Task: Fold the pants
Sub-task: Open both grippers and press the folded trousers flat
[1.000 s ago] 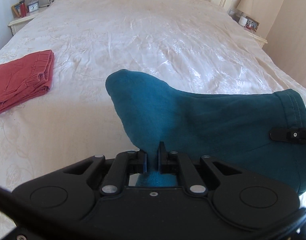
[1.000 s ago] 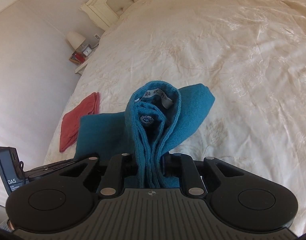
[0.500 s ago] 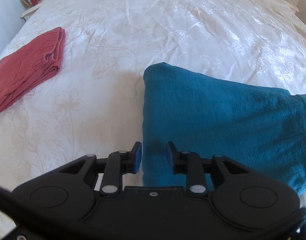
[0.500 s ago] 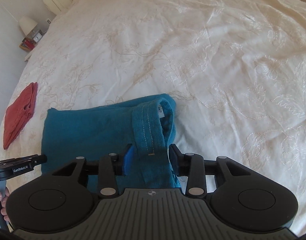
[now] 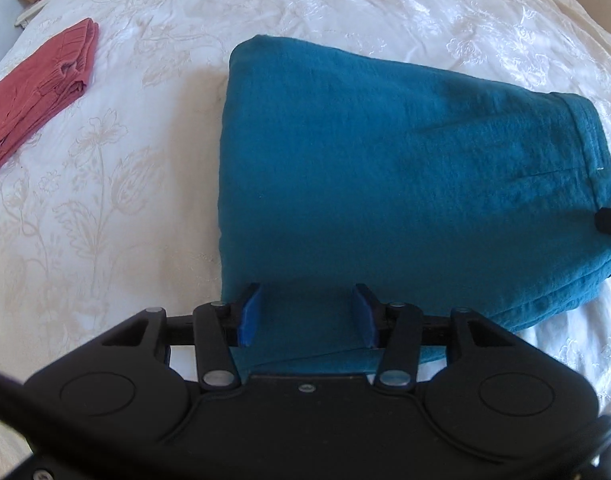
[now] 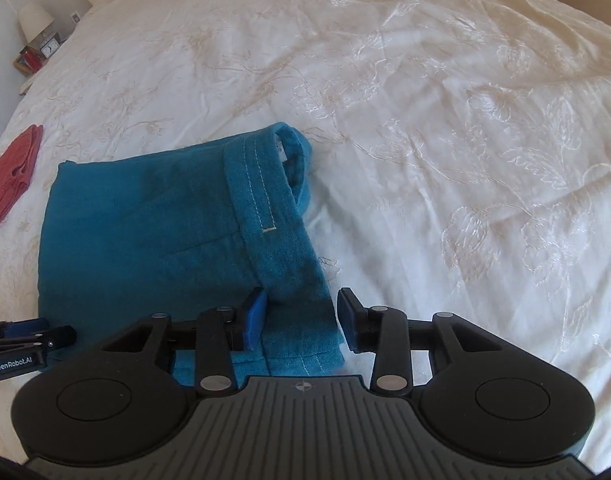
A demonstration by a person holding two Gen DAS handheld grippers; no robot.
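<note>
Cream embroidered bedspread [image 6: 425,100] fills both views, a nightstand [image 6: 33,56] with a lamp off at the far left corner. Folded red pants [image 5: 37,96] lie well to the left, apart from the action. Next, the teal pants [image 5: 385,168] sit folded flat on the bed. The left gripper [image 5: 307,316] hangs over their near left corner, jaws opening, cloth between the blue pads but not pinched. Over at the waistband [image 6: 265,208] end, the right gripper [image 6: 301,320] stands parted too, straddling the band's edge without pressing it.
</note>
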